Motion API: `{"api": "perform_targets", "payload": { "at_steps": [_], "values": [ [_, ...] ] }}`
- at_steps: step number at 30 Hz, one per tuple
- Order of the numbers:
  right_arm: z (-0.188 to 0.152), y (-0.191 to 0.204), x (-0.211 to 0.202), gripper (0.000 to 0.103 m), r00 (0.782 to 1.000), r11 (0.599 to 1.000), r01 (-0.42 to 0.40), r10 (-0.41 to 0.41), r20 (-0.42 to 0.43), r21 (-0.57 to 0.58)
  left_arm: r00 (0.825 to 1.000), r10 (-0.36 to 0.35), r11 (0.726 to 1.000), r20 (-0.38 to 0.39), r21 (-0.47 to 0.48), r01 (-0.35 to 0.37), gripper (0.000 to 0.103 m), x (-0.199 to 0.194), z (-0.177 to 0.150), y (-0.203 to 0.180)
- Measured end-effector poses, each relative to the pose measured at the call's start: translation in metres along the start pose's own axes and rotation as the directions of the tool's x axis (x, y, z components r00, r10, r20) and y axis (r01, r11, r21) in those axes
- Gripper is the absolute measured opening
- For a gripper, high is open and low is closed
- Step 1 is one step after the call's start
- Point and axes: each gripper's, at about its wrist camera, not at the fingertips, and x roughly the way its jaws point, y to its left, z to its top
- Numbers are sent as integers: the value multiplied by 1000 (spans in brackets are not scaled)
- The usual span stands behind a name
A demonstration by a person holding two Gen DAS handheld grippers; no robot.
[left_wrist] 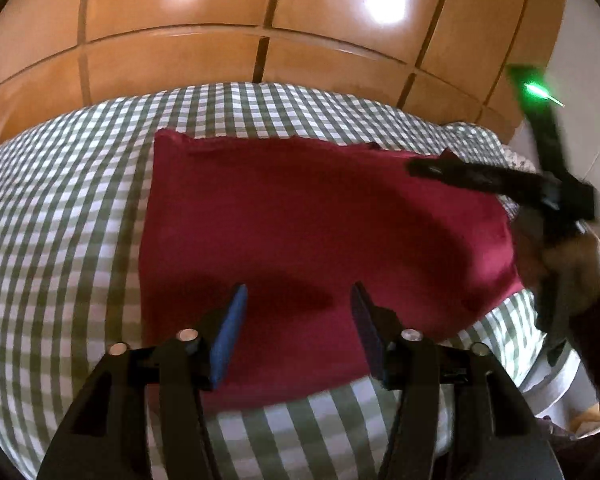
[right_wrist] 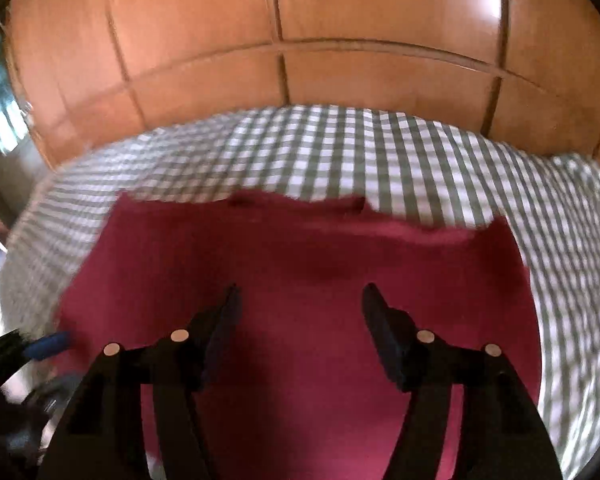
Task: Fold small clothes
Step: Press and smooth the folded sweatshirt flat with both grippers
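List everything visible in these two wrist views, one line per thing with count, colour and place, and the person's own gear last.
red garment: one, dark red, spread flat on the checked cloth, under both grippers.
checked cloth: one, green and white, covering the surface beneath the garment.
wooden panels: several, orange-brown, behind the cloth.
left gripper: one, black with blue pads, open above the garment's near edge, holding nothing.
right gripper: one, black, open above the garment, holding nothing.
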Motion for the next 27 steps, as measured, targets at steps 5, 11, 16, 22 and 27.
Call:
{"api": "perform_targets", "payload": {
  "at_steps": [5,11,16,22,27],
  "values": [
    [1,9,50,18,996,997,5,-12,-93,-76,1000,11,1000,16,-19,-11,70,5,10,8],
    [18,3,34,3,1000,1000,-8,8,-5,-7,999,22,1000,35,-16,-21,70,14,23,16],
    [9,5,69,3,997,998,49,-50,-64,-30,991,113,993,-75,-29,-115,79,62,30,31],
    [5,3,66,5,998,998,50,-51,-24,-24,989,139,988,-49,-59,-142,79,58,32,33],
    [3,0,33,61,1000,1000,-15,15,20,14,978,208,976,10,-60,-207,79,34,31,25]
  ]
}}
